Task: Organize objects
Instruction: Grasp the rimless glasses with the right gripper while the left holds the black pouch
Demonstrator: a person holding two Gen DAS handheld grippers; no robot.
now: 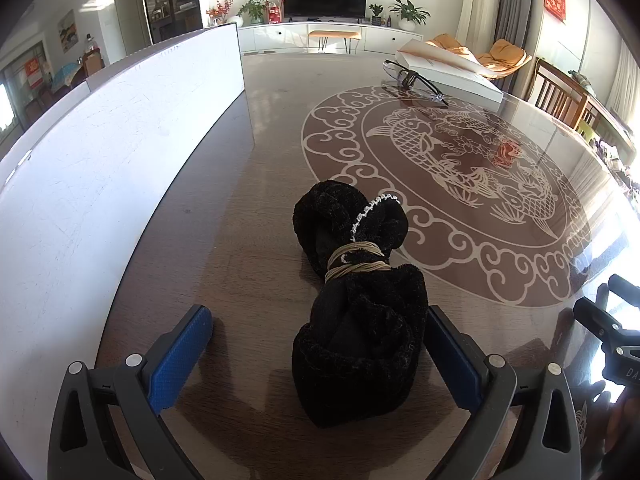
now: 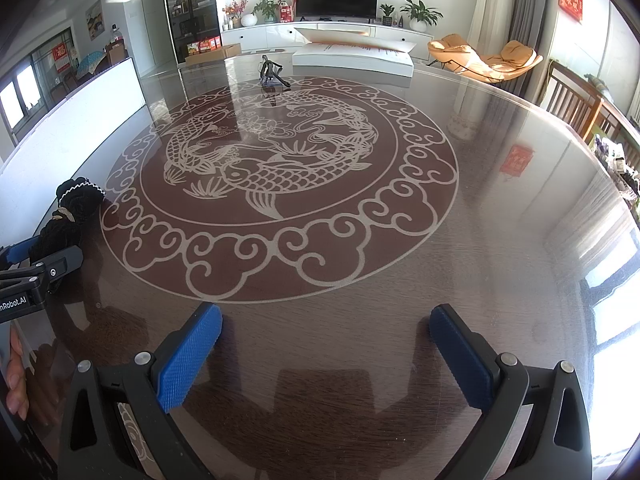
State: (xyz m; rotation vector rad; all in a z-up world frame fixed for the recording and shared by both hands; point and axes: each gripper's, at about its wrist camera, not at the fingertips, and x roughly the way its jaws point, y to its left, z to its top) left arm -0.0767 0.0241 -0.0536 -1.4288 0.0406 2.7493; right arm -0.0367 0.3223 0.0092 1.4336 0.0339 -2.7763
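A black fuzzy cloth bundle [image 1: 356, 312], tied around its middle with a tan cord, lies on the brown glass-topped table [image 1: 248, 208]. My left gripper [image 1: 316, 344] is open, its blue pads on either side of the bundle's near end; the right pad looks close to the cloth, the left one stands apart. In the right wrist view the same bundle [image 2: 76, 204] lies at the far left, with the left gripper's finger beside it. My right gripper [image 2: 326, 344] is open over bare table, holding nothing. A pair of glasses [image 1: 412, 80] lies far across the table, beside a white box [image 1: 448, 68].
A long white board [image 1: 100, 152] stands along the table's left side. The white box [image 2: 352, 58] and the glasses [image 2: 272, 72] sit at the far edge. A round fish pattern [image 2: 276, 172] covers the table's middle. Chairs stand at the right. A hand [image 2: 16, 376] shows at the left edge.
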